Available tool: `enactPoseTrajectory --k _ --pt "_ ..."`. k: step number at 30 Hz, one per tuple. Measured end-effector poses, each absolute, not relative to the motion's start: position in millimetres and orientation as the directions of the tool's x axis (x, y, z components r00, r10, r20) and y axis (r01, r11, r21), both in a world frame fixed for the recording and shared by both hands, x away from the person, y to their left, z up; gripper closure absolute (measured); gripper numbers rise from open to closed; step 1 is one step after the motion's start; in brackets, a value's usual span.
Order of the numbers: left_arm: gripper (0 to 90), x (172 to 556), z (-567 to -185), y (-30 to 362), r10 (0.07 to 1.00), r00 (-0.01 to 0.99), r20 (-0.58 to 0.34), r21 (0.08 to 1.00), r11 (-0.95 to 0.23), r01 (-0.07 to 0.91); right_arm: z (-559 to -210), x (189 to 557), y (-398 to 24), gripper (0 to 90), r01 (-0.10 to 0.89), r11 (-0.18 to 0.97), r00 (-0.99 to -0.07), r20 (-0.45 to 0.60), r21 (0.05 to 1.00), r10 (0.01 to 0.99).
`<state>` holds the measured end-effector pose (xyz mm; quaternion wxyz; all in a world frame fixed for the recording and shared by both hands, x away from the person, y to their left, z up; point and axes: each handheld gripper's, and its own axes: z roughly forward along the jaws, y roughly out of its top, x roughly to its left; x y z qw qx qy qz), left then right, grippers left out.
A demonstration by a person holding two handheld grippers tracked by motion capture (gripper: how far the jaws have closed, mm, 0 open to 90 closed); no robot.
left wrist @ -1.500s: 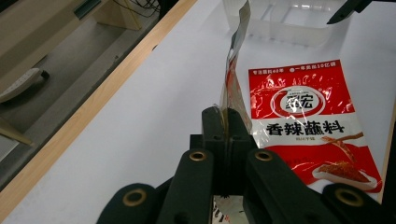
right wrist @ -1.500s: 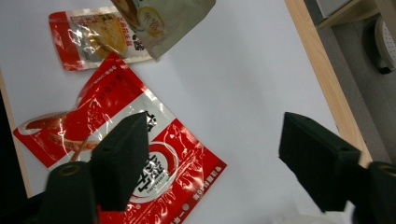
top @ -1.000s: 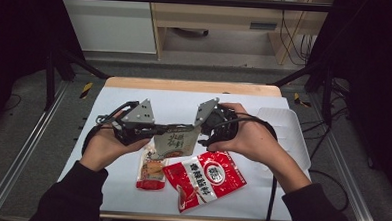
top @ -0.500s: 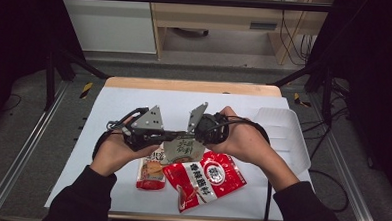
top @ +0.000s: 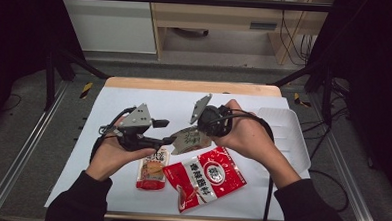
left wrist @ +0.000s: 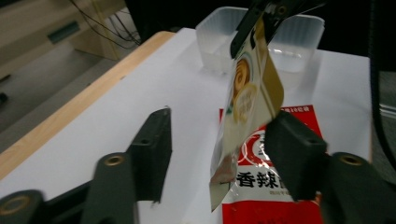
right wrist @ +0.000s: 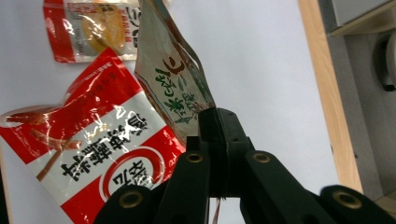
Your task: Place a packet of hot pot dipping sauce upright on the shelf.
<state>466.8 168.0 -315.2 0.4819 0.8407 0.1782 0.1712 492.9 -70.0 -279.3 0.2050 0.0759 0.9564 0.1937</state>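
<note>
A beige packet with green writing [top: 190,139] hangs in the air over the white table sheet. My right gripper [top: 203,132] is shut on its upper corner; its own view shows the jaws pinched together [right wrist: 217,119] on the packet [right wrist: 175,88]. My left gripper [top: 168,132] has just been opening. Its jaws stand apart [left wrist: 222,126] with the packet's lower end [left wrist: 250,93] hanging between them, close to the right-hand jaw and not pressed.
A large red snack bag [top: 206,176] and a small red packet [top: 153,169] lie on the sheet under the hands. A clear plastic tray [top: 283,132] stands at the right. The table's wooden far edge [top: 192,85] runs behind.
The left gripper's jaws have opened and let go of the beige packet. The right gripper has closed on its corner and now carries it alone. Both hands stay about where they were.
</note>
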Motion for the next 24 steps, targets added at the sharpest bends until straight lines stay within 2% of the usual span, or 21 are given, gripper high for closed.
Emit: enactPoseTrajectory --k 4,12,17,21,24 --pt "27.6 462 -322 179 0.514 0.847 0.136 0.87 -0.471 0.146 -270 496 -82 90.0 0.082 0.906 -0.898 -0.363 0.415 0.248" --pt "10.8 453 -352 215 0.609 0.783 0.13 0.856 -0.467 0.221 -252 501 -116 90.0 0.122 0.889 -0.872 -0.38 0.442 0.309" --pt "9.5 448 -381 253 0.723 0.677 0.137 0.867 -0.419 0.272 -244 506 -142 90.0 0.152 0.868 -0.851 -0.384 0.473 0.358" --pt "8.4 450 -391 270 0.753 0.648 0.114 0.879 -0.381 0.288 -239 508 -154 90.0 0.168 0.862 -0.839 -0.39 0.478 0.38" --pt "6.9 445 -406 283 0.801 0.591 0.093 0.882 -0.342 0.325 -233 511 -169 90.0 0.191 0.842 -0.817 -0.393 0.504 0.421"
